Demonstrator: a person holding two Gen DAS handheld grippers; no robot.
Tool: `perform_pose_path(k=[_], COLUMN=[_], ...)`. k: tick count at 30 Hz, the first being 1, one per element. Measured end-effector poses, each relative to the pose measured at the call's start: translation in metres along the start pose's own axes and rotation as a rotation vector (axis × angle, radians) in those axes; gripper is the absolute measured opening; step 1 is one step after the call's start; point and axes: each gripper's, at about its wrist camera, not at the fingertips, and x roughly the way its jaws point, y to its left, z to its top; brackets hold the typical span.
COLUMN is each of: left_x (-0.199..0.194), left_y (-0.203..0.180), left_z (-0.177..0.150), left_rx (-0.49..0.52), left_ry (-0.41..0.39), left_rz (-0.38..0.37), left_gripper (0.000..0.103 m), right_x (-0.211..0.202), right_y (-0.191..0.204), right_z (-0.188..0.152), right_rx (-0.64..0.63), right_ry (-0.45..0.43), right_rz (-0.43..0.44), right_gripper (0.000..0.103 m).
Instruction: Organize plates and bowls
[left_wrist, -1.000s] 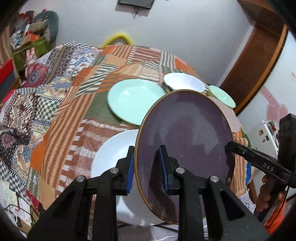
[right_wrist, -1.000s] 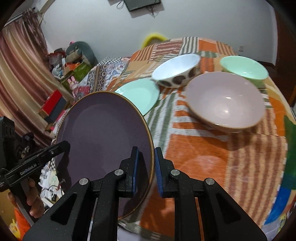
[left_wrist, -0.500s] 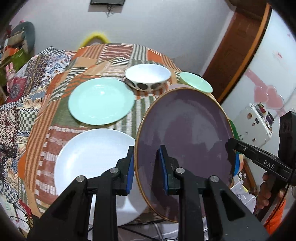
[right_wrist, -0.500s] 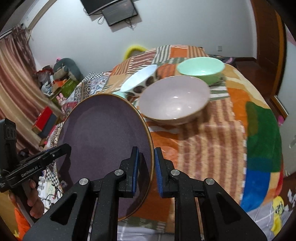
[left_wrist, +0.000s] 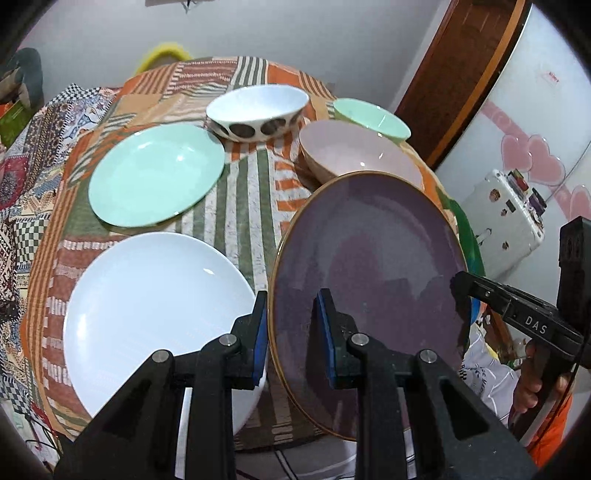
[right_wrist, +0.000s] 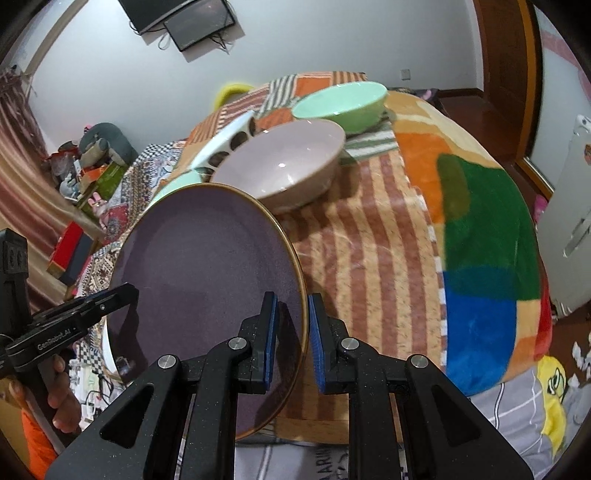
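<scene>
Purple plate (left_wrist: 369, 280), round and gold-rimmed, held tilted above the patchwork-covered table's (right_wrist: 369, 236) near edge, left gripper (left_wrist: 290, 332) and right gripper (right_wrist: 291, 339) each clamped on opposite rims; bare cloth lies to its right.

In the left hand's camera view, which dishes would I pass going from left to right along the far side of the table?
mint green plate → white bowl with dark spots → pink bowl → mint green bowl

Pale grey walls (right_wrist: 295, 44) carry a dark wall-mounted screen (right_wrist: 184, 22), a brown wooden door (right_wrist: 506, 66) stands right, striped curtains (right_wrist: 22, 177) hang left.
</scene>
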Motion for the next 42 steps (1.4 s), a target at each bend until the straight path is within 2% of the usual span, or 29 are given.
perform_pose_path(k=[10, 24, 35, 38, 42], left_x=[0.032, 0.059, 0.062, 0.059, 0.036], left_y=[0.002, 0.003, 0.002, -0.001, -0.007], left_z=[-0.002, 0.007, 0.009, 0.010, 0.014], left_rx=[-0.012, -0.011, -0.007, 0.007, 0.033], left_ry=[0.076, 0.127, 0.132, 0.136, 0.076], left_rz=[-0.014, -0.002, 0.012, 0.039, 0.053], left_gripper=[0.025, 0.027, 0.027, 0.027, 0.027], right_x=[0.012, 0.026, 0.028, 0.029, 0.017], right_y=[-0.015, -0.024, -0.025, -0.024, -0.023], right_z=[-0.008, -0.001, -0.003, -0.001, 0.003], right_rx=[0.030, 0.047, 0.019, 0.017, 0.023], right_ry=[0.052, 0.082, 0.084, 0.090, 0.076], right_rz=[-0.014, -0.038, -0.047, -0.046, -0.044], right_gripper=[0.016, 0.017, 0.018, 0.018, 0.018])
